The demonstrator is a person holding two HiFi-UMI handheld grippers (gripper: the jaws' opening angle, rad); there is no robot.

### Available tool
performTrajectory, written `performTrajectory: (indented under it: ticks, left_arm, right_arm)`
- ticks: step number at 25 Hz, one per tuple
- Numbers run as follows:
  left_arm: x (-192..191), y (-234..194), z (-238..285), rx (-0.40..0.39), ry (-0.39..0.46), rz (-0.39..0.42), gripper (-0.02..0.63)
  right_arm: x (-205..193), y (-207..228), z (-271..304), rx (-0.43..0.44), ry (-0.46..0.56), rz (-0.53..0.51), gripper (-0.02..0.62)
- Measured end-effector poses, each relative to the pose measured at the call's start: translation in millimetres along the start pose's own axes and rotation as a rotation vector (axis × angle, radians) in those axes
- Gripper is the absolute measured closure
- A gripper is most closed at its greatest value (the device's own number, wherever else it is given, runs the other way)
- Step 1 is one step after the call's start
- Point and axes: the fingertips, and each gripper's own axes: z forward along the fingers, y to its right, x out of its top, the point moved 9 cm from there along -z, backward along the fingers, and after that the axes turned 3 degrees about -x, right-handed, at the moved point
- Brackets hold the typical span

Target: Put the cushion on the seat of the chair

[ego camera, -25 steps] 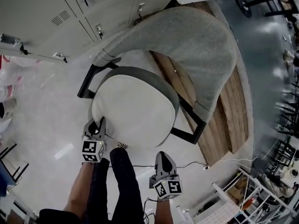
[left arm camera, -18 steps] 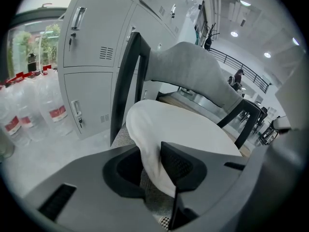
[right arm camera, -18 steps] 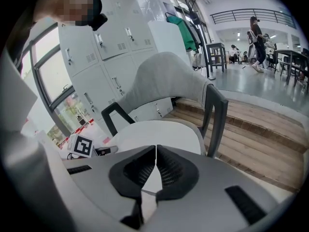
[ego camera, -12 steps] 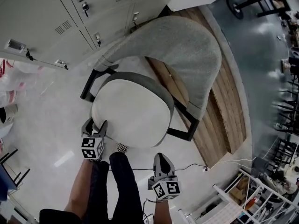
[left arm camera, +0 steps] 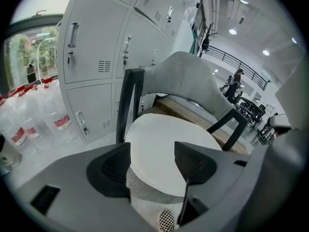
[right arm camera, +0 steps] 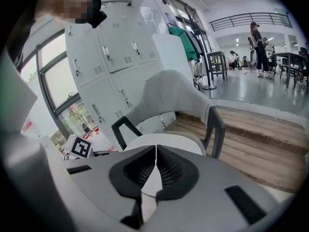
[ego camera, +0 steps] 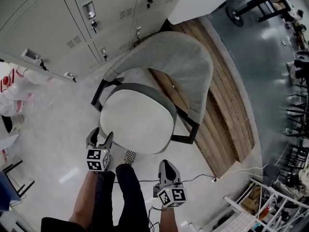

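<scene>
A round white cushion lies flat on the seat of a chair with a curved grey backrest and black legs. My left gripper hangs just off the cushion's near left edge, apart from it. Its jaws have just been opening and stand wide, with nothing between them. In the left gripper view the cushion shows beyond the open left gripper. My right gripper hovers nearer to me, off the chair's front right, shut and empty. In the right gripper view its pads meet at the right gripper's tip, in front of the cushion.
Grey lockers stand behind the chair. A wooden platform runs along its right side. The person's dark trouser leg and checkered shoe are between the grippers. A cable lies on the floor, packed water bottles at the left.
The left gripper let go of the cushion's near left edge, opened wide and drew up and back. The right gripper stayed shut. The chair looks farther below both.
</scene>
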Motion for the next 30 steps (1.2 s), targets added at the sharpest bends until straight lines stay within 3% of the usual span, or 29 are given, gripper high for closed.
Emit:
performTrajectory:
  ticks: [14, 19, 24, 30]
  left_arm:
    - [74, 56, -82, -0.108, 0.095, 0.099, 0.345]
    - [98, 78, -115, -0.12, 0.12, 0.14, 0.4]
    - [127, 106, -147, -0.189, 0.136, 0.192, 0.477]
    - [160, 135, -194, -0.234, 0.188, 0.231, 0.502]
  right_arm:
    - [57, -20, -54, 0.03, 0.109, -0.028, 0.565]
    - [79, -25, -78, 0.026, 0.15, -0.027, 0.565]
    - [104, -32, -101, 0.029, 0.19, -0.043, 0.565]
    - [136, -46, -130, 0.034, 0.244, -0.077, 0.565]
